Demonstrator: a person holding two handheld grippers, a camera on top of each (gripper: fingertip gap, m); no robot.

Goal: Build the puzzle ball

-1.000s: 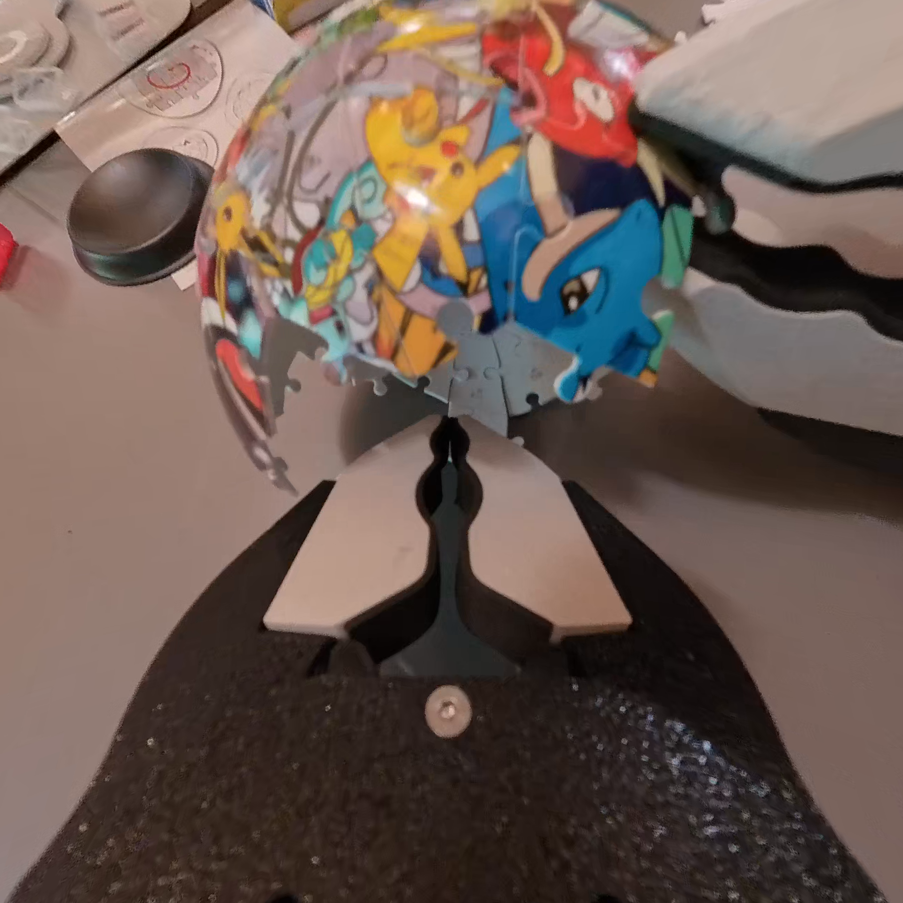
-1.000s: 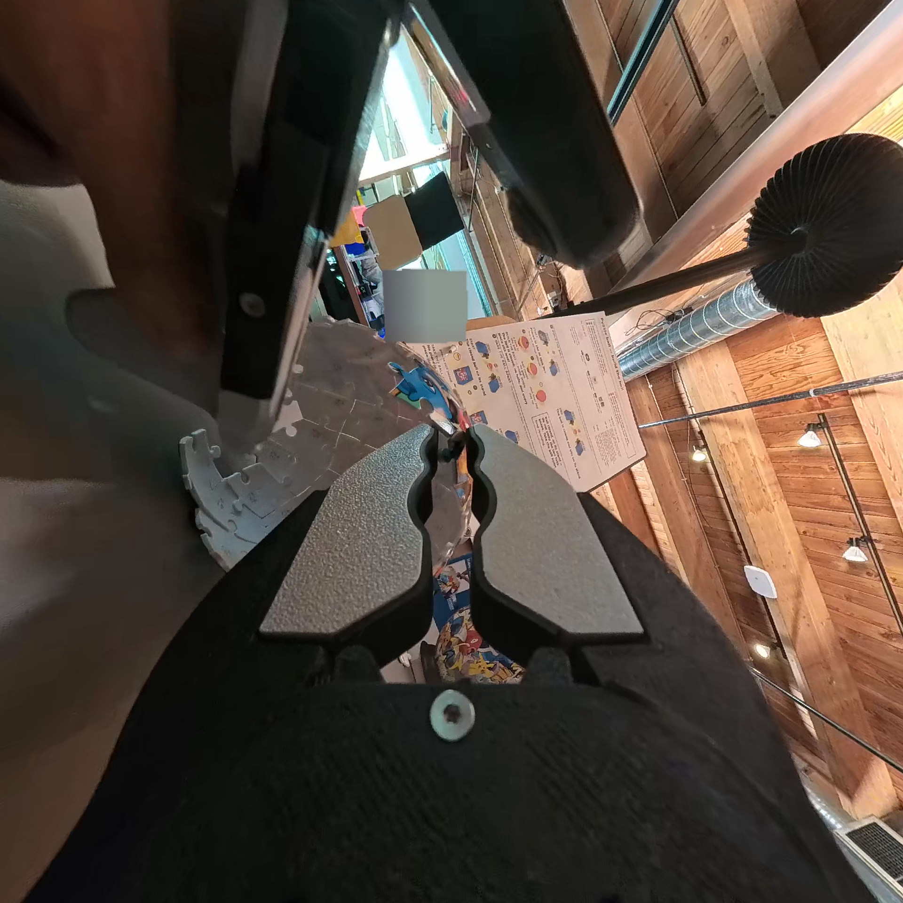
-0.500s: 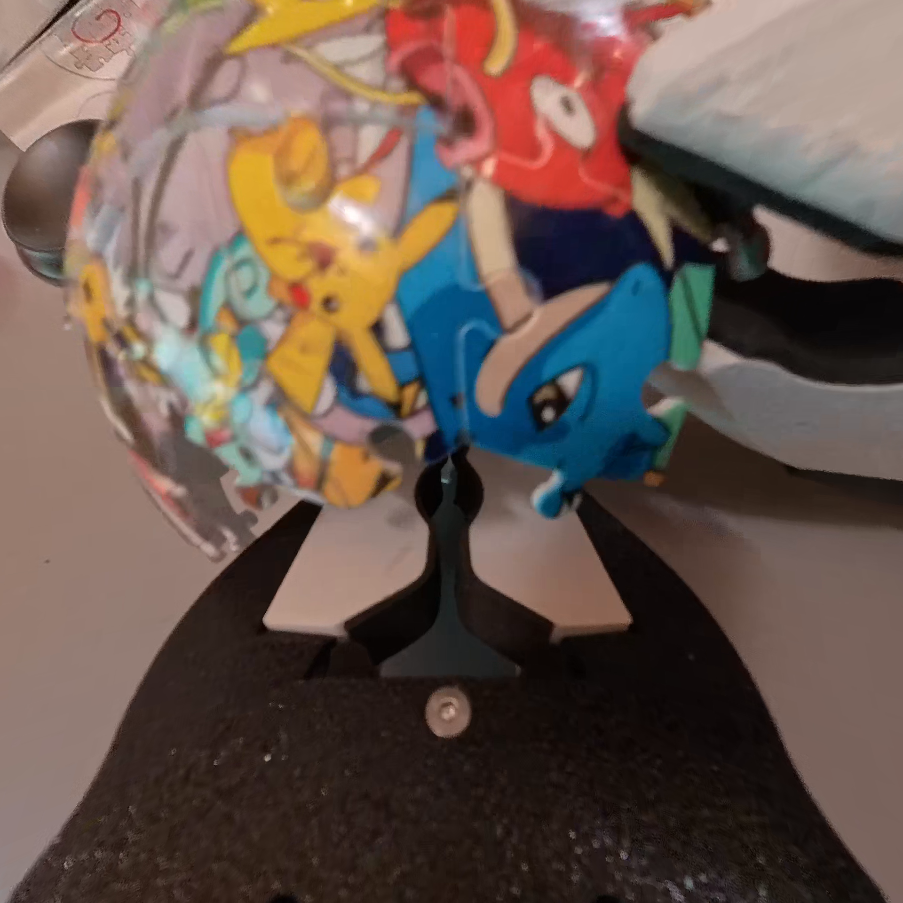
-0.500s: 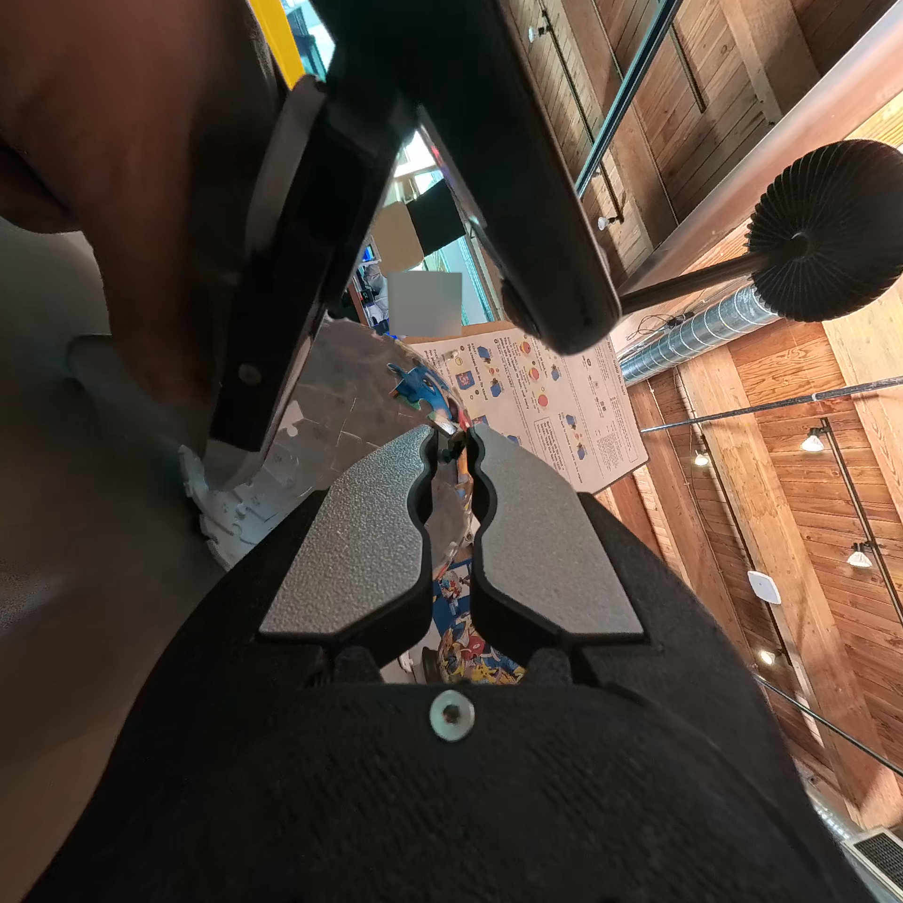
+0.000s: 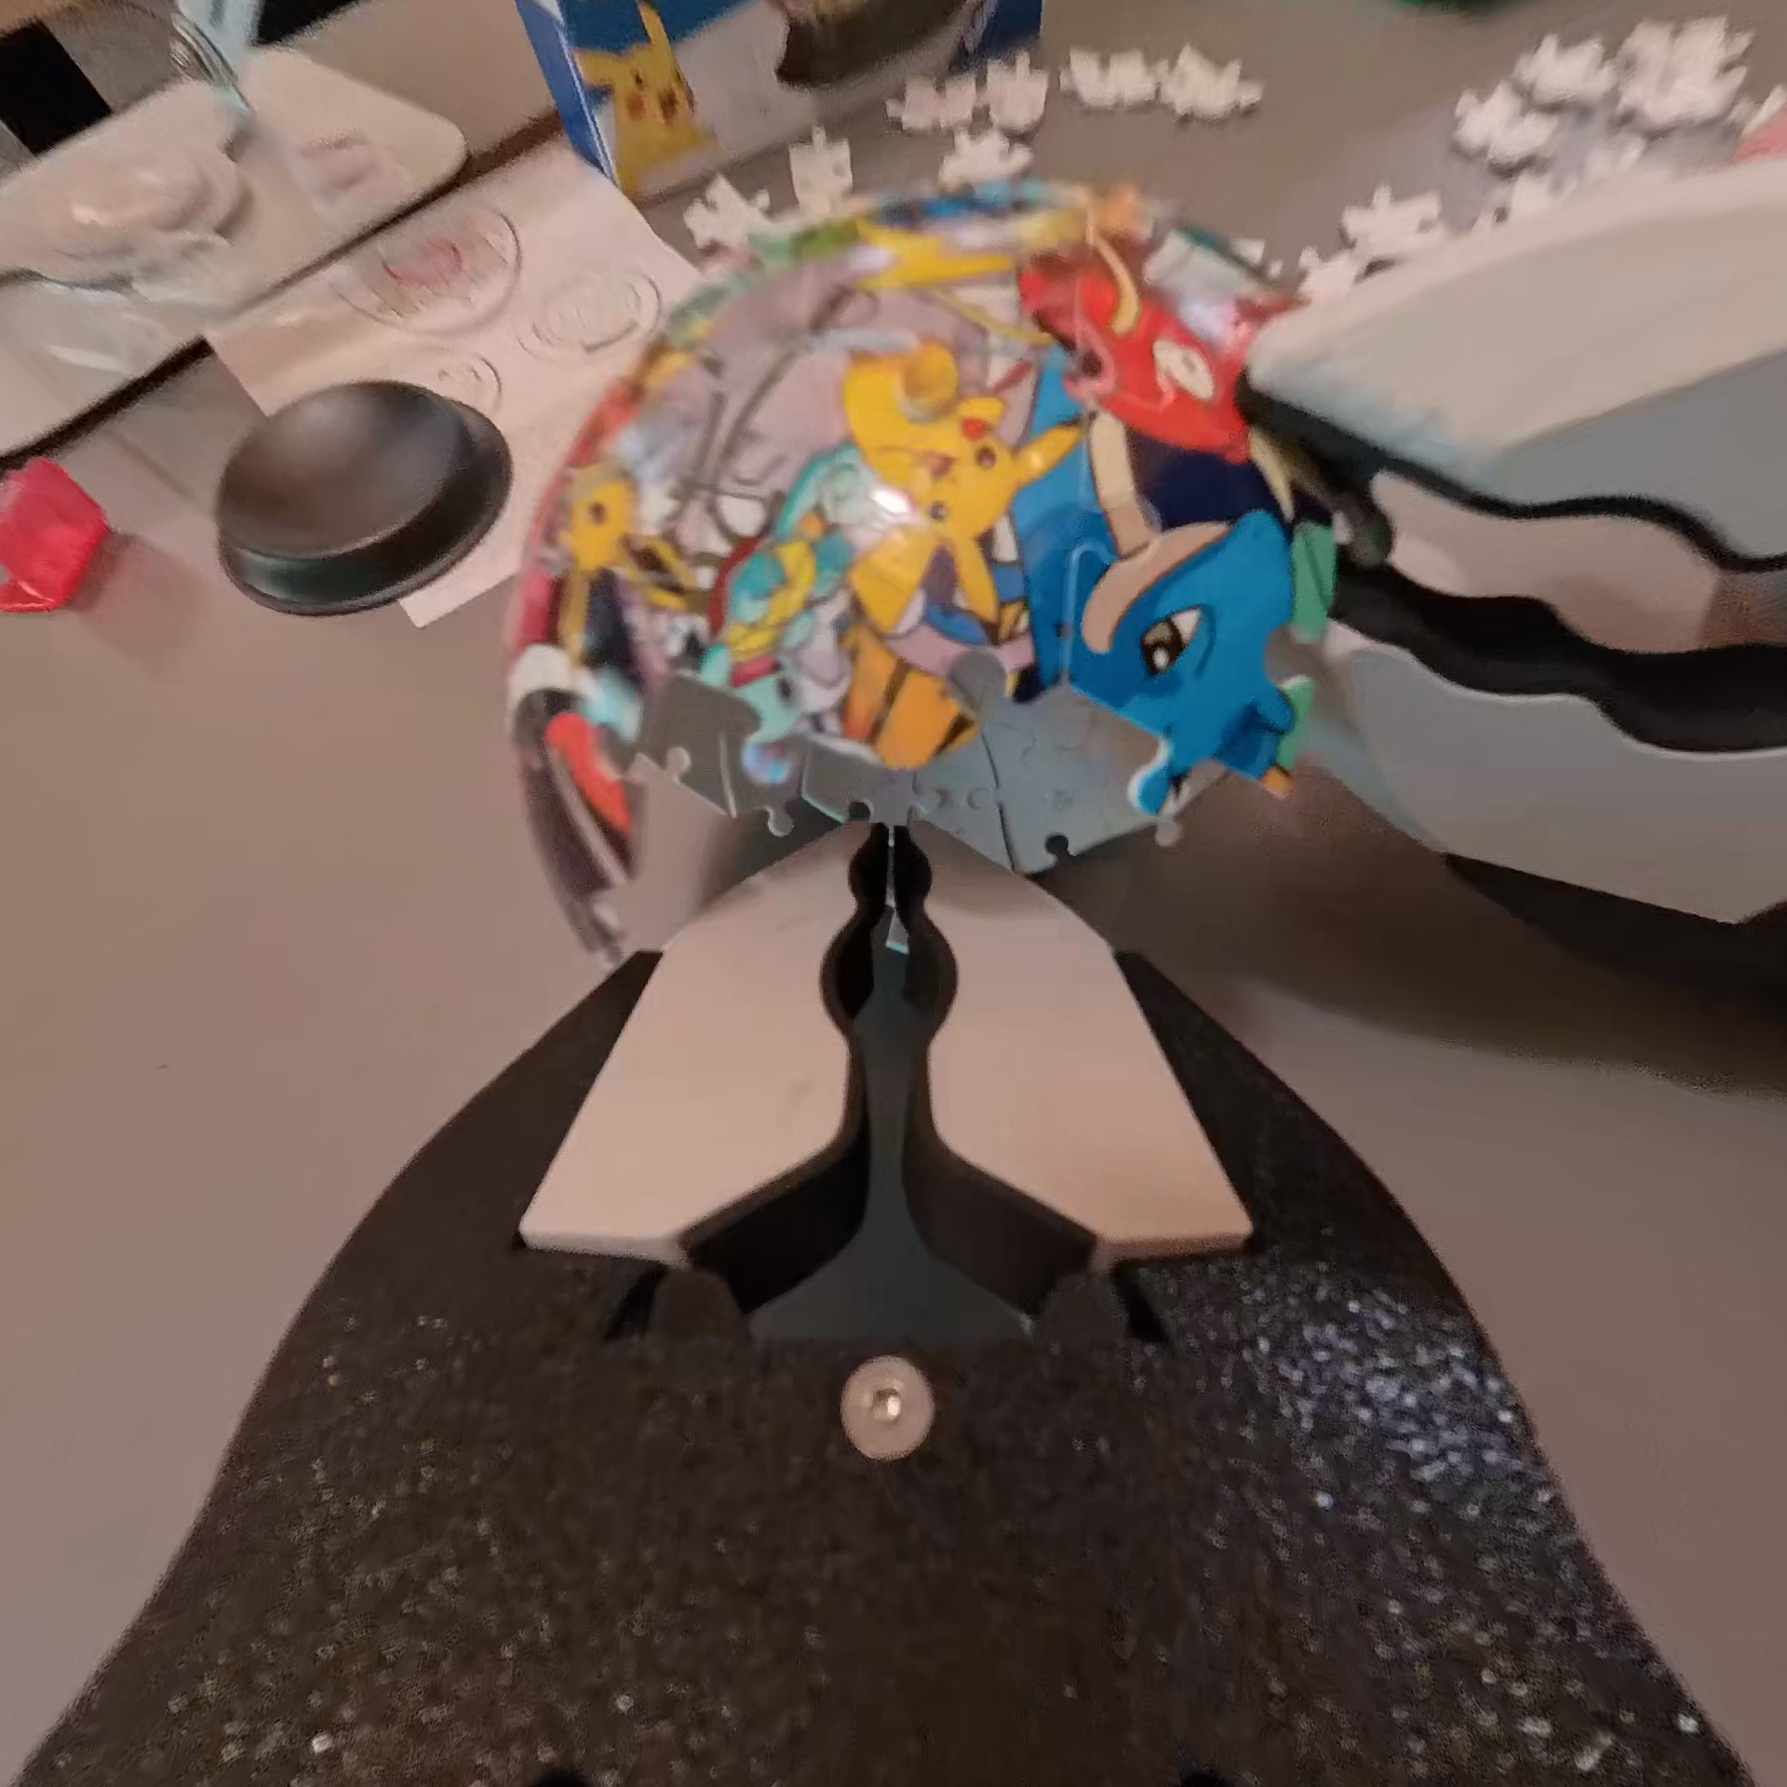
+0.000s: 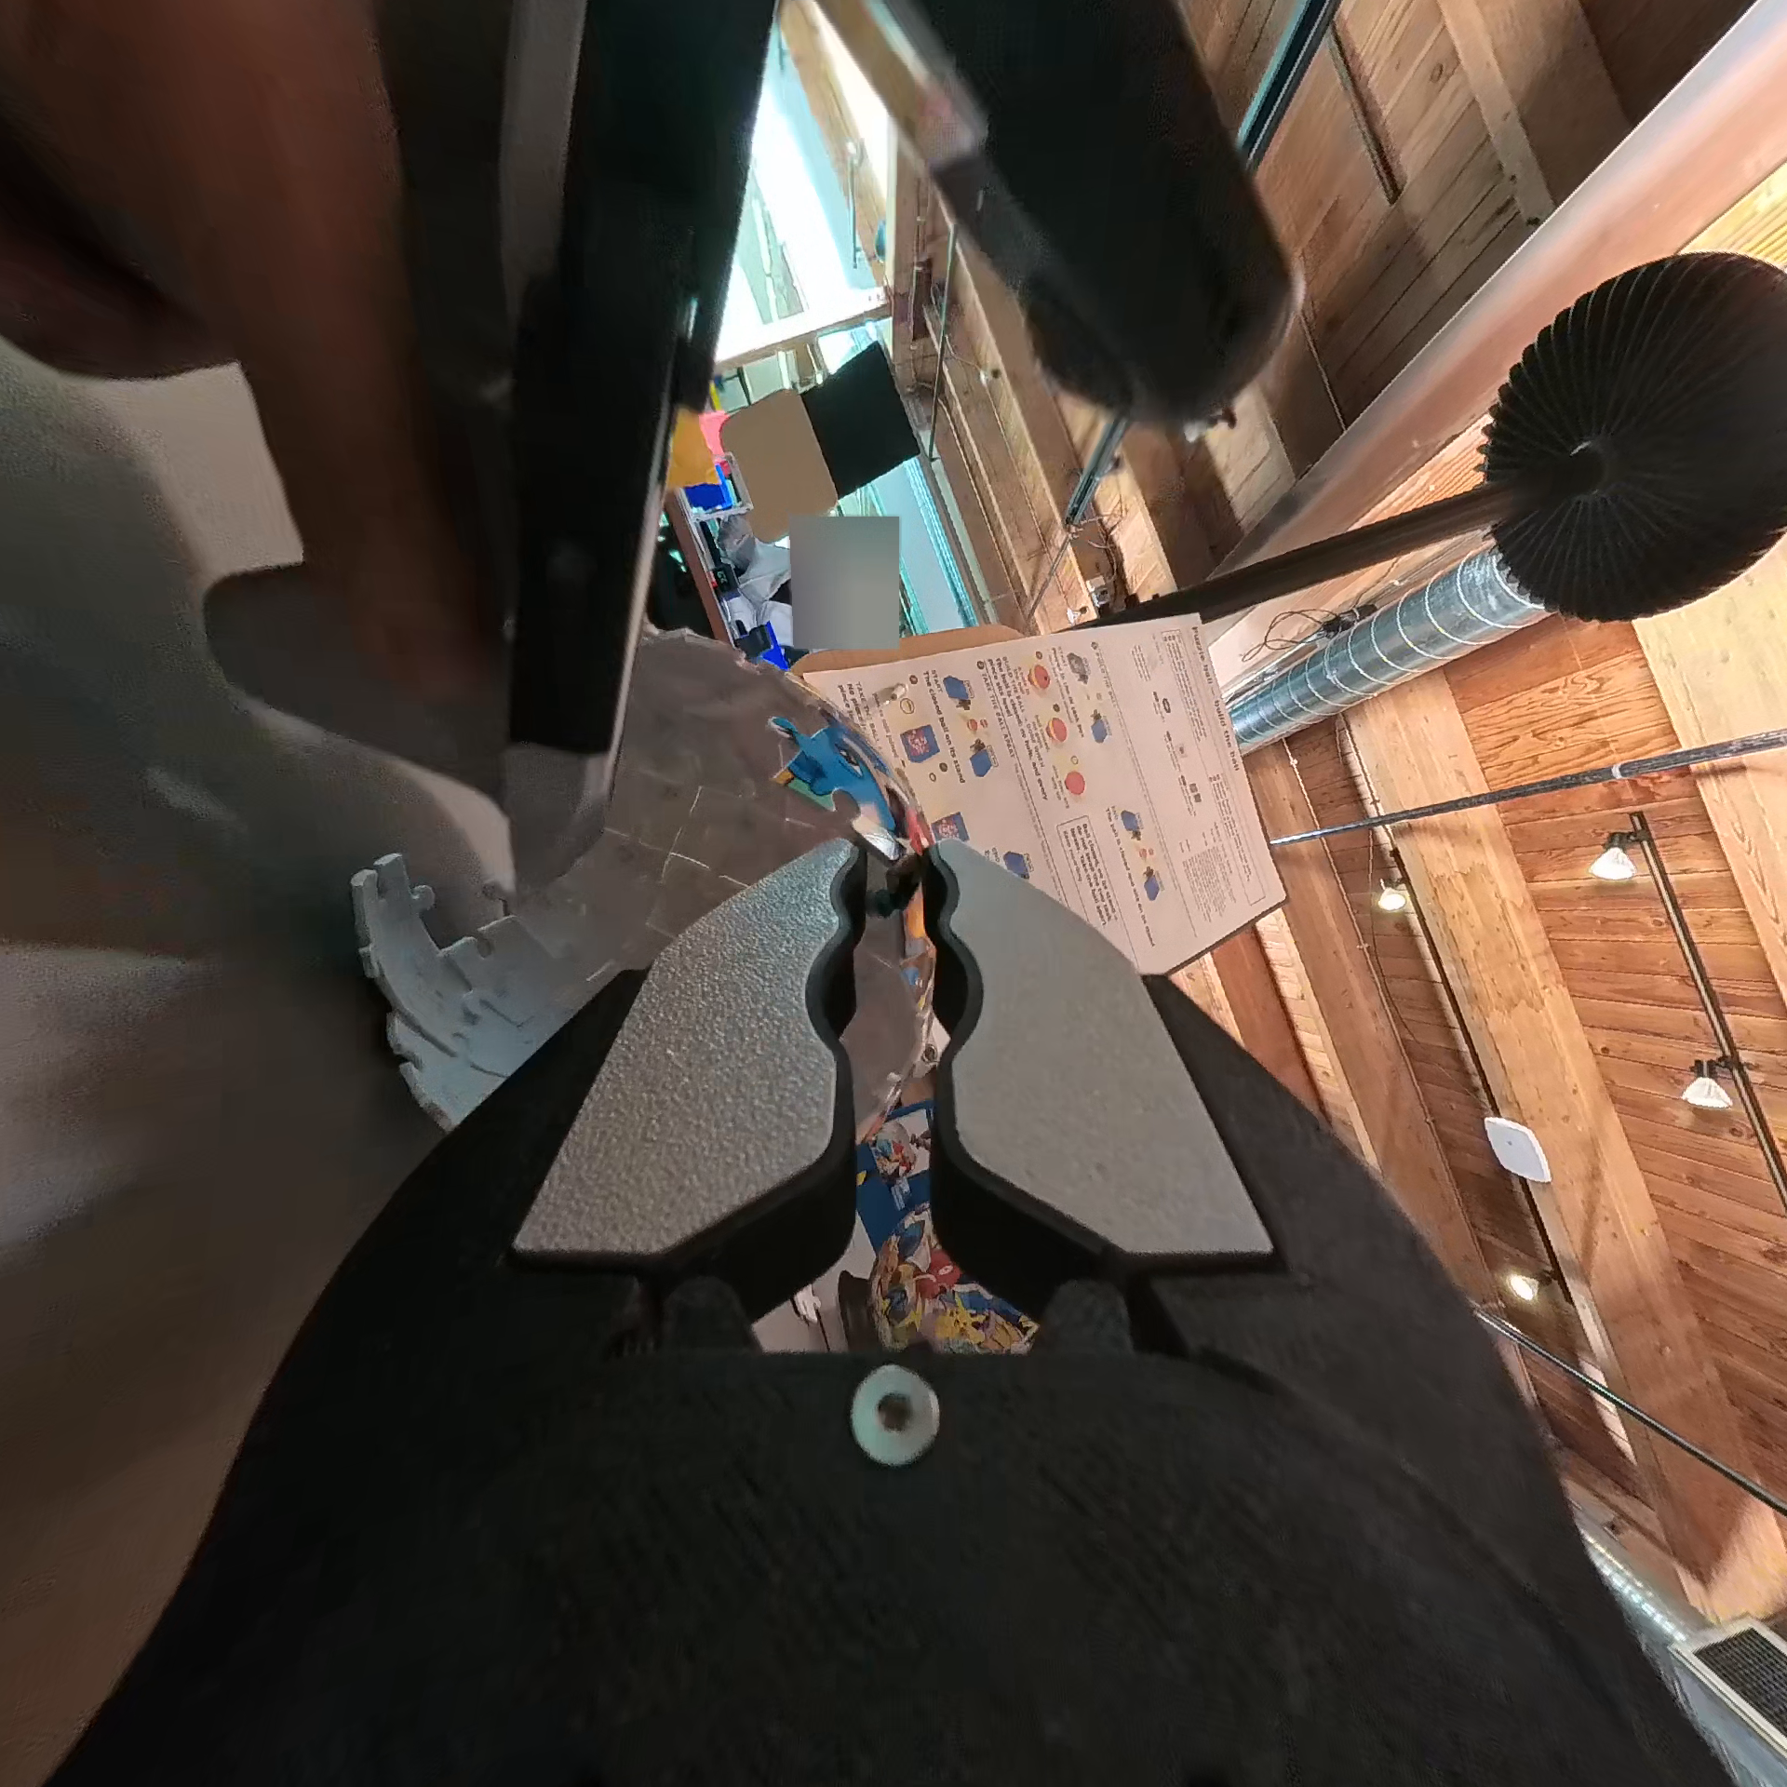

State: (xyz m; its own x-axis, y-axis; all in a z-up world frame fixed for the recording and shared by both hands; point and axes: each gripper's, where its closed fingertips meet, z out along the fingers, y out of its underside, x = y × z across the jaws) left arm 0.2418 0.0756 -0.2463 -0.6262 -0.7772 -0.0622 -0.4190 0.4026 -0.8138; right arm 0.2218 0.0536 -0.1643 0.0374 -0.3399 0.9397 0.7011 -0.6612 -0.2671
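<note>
**Half-built puzzle ball pinched at two edges above the table**

Nearest in the left wrist view, the left gripper point(image 5: 888, 851) has its fingers pressed together on the grey lower rim of the puzzle ball point(image 5: 909, 522), which rises straight ahead of the fingertips, its colourful domed shell facing the camera and its ragged open edge pointing down. The right gripper point(image 5: 1354, 527) comes in from the right and clamps the shell's right edge; in its own view its fingers are closed on that thin edge point(image 6: 894, 861), the grey inner face curving off to the left. Any seating of a new piece probably turns on this two-point hold.

Behind the ball, a black stand point(image 5: 363, 493) sits empty on an instruction sheet point(image 5: 464, 261). Farther back, loose white pieces point(image 5: 977, 155) lie scattered on the grey table point(image 5: 242, 919), beside the puzzle box point(image 5: 629, 87).
</note>
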